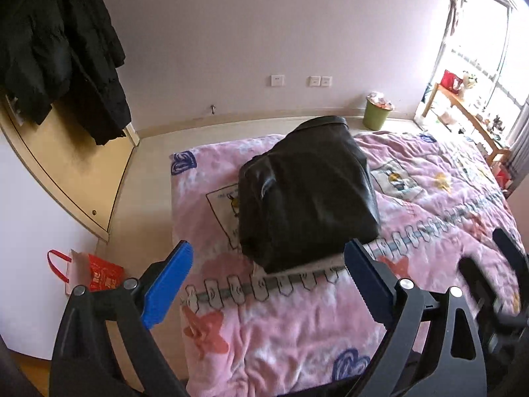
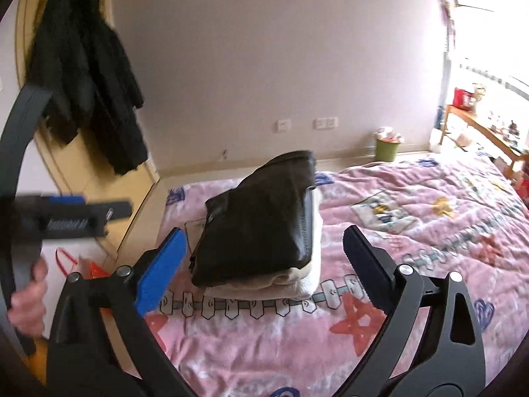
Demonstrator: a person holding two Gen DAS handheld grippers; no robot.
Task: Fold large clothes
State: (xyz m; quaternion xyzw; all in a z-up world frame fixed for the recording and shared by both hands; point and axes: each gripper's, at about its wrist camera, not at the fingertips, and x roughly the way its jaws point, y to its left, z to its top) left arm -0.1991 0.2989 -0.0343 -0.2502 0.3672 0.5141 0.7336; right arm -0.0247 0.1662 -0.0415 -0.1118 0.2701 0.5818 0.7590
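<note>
On the pink bed (image 1: 429, 198), near its foot, a folded black coat (image 1: 307, 192) is stacked on a white garment (image 2: 307, 281). Both grippers, left (image 1: 267, 284) and right (image 2: 264, 271), are held released and apart from it, the fold apparently finished.

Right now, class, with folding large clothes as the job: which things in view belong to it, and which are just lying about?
Belonging to the job:
black jacket, folded
cream garment folded beneath it
pink blanket they lie on
left gripper, open
right gripper, open

Just lying about:
green bin
red bag
dark coats hanging on the door
</note>
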